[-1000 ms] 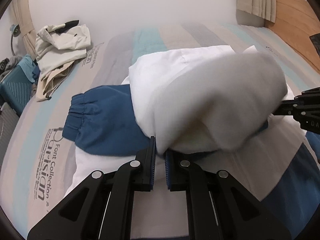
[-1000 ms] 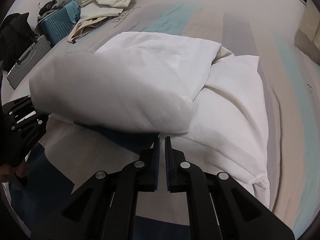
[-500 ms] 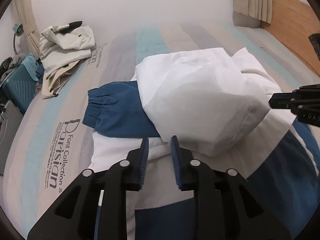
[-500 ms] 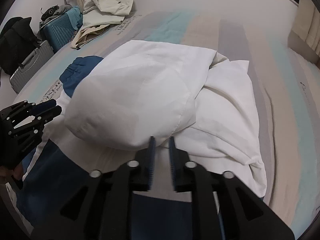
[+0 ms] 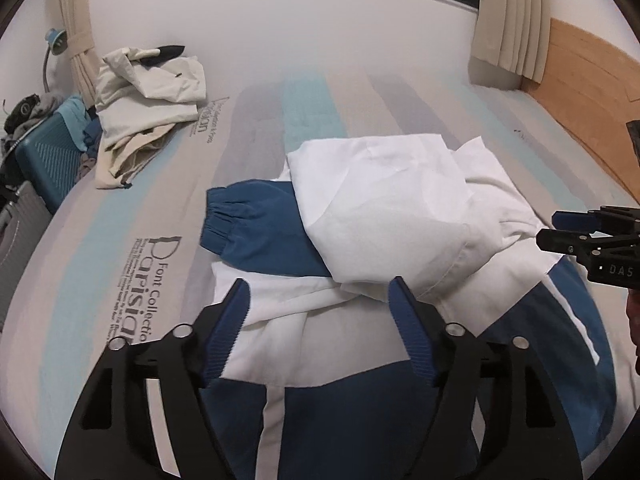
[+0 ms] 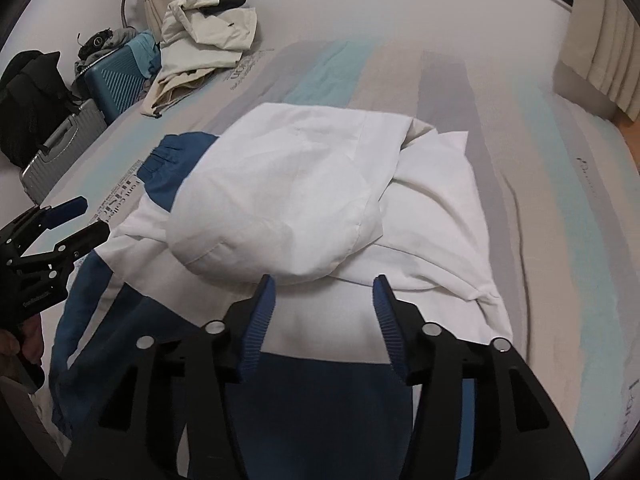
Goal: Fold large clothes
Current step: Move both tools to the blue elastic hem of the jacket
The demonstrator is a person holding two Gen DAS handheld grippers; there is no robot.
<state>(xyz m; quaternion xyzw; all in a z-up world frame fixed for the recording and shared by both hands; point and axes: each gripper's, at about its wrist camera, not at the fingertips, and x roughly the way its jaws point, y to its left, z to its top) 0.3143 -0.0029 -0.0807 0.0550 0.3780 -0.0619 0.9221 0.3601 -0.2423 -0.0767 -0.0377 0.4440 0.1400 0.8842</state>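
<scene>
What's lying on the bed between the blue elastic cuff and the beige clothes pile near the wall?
Only bare striped bedsheet, with its printed lettering, separates the blue elastic cuff from the crumpled beige clothes pile; the left wrist view shows it best.

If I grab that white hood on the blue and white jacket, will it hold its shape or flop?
Probably flop: the white hood lies soft and puffed on the jacket, with creases. It looks thin and light. The smooth fabric may slide over the layers beneath.

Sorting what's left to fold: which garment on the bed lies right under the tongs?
The blue-and-white jacket, folded over with one blue elastic cuff sticking out. The cream clothes lie crumpled at the bed's far edge, by the teal suitcase.
</scene>
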